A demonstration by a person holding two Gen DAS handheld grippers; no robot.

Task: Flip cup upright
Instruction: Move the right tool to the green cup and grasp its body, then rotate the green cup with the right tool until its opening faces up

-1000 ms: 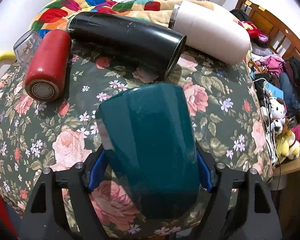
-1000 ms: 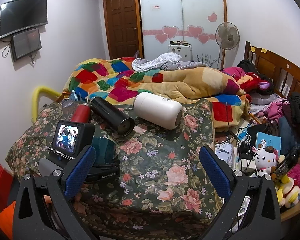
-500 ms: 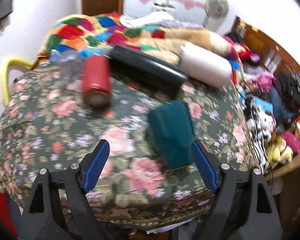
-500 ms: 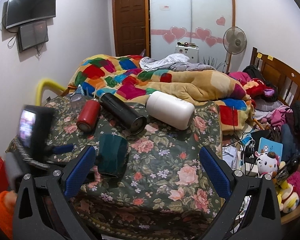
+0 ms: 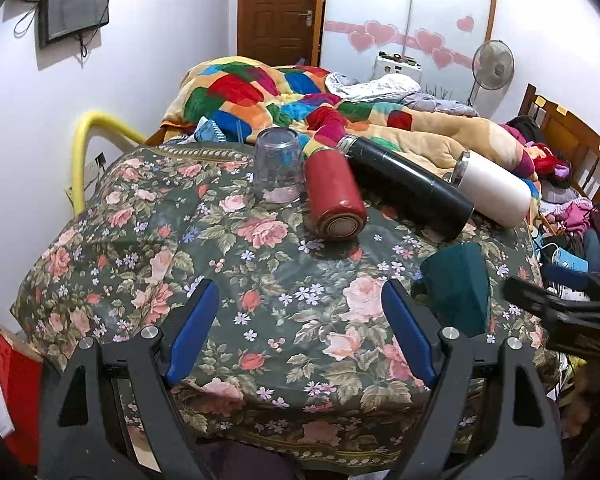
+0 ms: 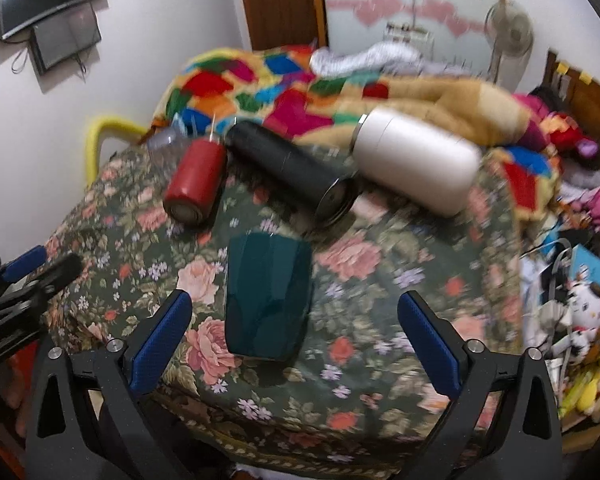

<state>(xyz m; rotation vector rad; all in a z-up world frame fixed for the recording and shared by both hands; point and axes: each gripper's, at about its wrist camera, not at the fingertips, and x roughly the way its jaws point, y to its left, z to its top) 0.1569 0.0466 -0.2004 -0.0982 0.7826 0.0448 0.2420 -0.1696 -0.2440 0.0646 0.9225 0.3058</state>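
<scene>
Two grippers: both spread wide, gripping nothing.
Left gripper [image 5: 300, 334]: hung beside the cup, clear of it.
Right gripper [image 6: 296, 338]: cup between its fingers, untouched.
Cup [image 6: 267, 297]: stood on the cloth [image 5: 148, 236], near the flasks.

The left wrist camera sits low at the near edge of the worktop [image 5: 148, 216], looking forward and slightly down between its own left claw [image 5: 300, 332], across the floral cloth toward the bed [image 5: 380, 120] and the door [image 5: 278, 8] beyond. The right wrist camera looks the same way from a spot further right and a little closer in, framed by the right claw [image 6: 296, 334]. Both views share the teal cup [image 5: 458, 288] [image 6: 268, 296], the red flask [image 5: 332, 196] [image 6: 196, 178], the black flask [image 5: 408, 186] [image 6: 288, 172] and the white flask [image 5: 494, 192] [image 6: 416, 160]. Each camera catches the other claw at its frame edge.
</scene>
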